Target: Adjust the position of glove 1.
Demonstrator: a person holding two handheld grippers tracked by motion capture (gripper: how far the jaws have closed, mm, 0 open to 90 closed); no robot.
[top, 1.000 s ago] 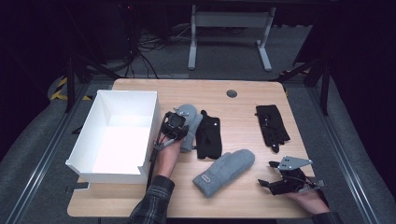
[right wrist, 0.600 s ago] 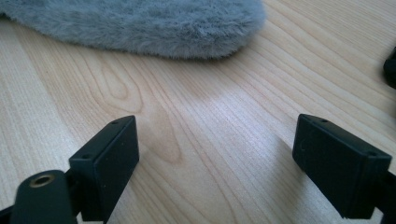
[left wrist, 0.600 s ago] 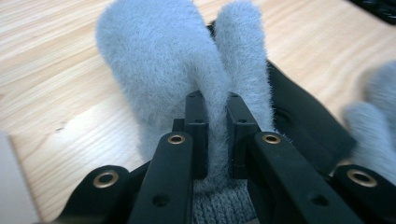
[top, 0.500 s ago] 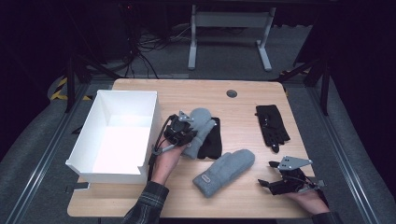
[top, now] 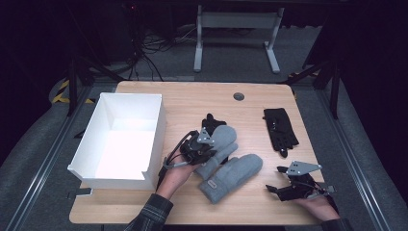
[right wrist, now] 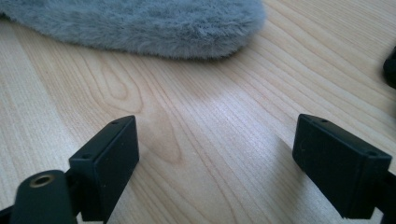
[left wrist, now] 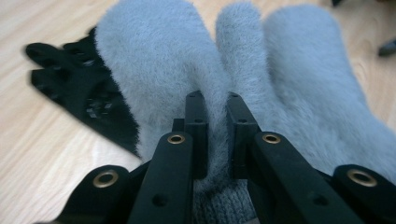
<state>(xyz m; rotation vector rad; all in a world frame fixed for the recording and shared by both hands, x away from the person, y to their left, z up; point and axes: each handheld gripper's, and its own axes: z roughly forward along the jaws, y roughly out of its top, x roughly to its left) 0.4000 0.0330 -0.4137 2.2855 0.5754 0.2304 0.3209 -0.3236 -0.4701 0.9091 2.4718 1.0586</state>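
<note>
Grey mitten (top: 222, 140), pinched by left claw (top: 204, 149), overlaps black glove (top: 210, 121); right claw (top: 279, 191) spread.

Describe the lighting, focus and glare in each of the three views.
High view: the table is lit and its surroundings dark, with the white box floor glaring bright. Left gripper view: the left hand-held gripper and grey mitten are fairly sharp, the black glove softer. Right gripper view: the near pads blur; a sheen crosses the woodgrain.
</note>
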